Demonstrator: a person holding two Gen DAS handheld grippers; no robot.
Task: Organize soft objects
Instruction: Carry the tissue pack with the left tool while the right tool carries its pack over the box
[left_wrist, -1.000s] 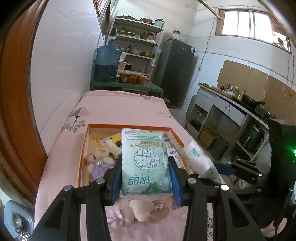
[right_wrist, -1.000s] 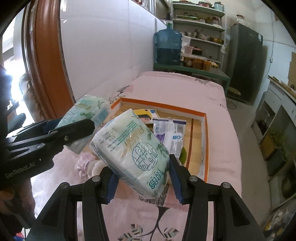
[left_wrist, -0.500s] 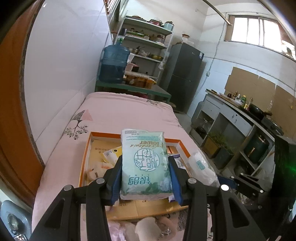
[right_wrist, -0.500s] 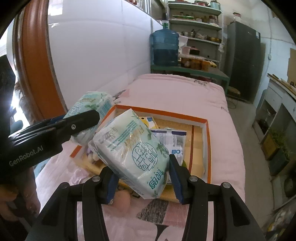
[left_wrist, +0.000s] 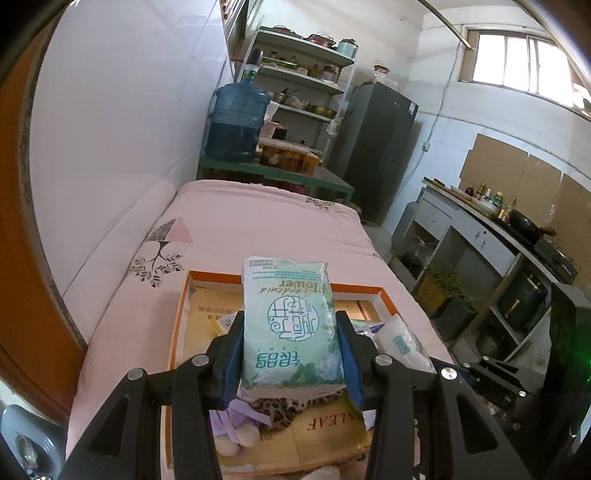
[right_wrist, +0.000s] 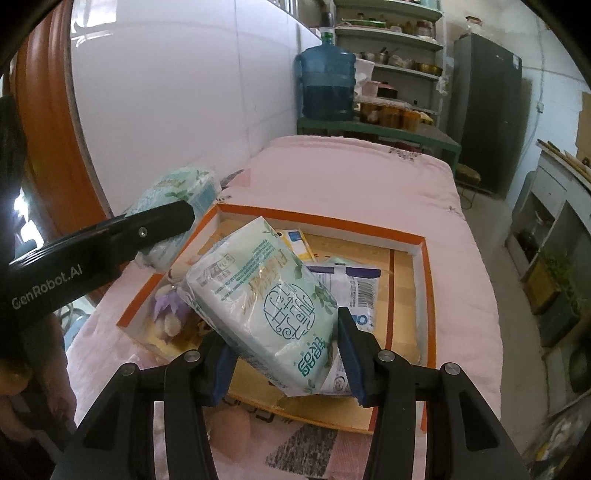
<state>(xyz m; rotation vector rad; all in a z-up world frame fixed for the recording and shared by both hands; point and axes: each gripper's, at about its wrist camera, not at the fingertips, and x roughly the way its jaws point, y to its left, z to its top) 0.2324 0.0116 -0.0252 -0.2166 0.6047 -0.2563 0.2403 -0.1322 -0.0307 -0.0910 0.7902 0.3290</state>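
Two green tissue packs in the air, one per gripper. Left gripper (left_wrist: 291, 354) clamped on an upright tissue pack (left_wrist: 290, 325), blue pads pressing both long sides, carried above the near half of the orange-rimmed box (left_wrist: 177, 325). Right gripper (right_wrist: 282, 354) likewise clenched on a second tissue pack (right_wrist: 266, 302), tilted, hanging over the box's near edge (right_wrist: 424, 295).

Already inside the box: a small plush toy with purple trim (right_wrist: 166, 310) at the left corner, a yellow packet (right_wrist: 295, 240) toward the far wall, a white pouch with a barcode (right_wrist: 354, 291) near the middle. Probably well into the sorting, with both packs not yet set down; open floor toward the right side of the box looks free for them. More soft things apparently waiting on the cover in front of the box, too blurred to name.

Underneath, a bed with a pink patterned cover (left_wrist: 258, 229) against a white tiled wall. Beyond its foot, a green table with a blue water jug (left_wrist: 236, 122), shelves of pots, a dark fridge (left_wrist: 376, 147); at right, a kitchen counter (left_wrist: 480, 218) below a bright window.
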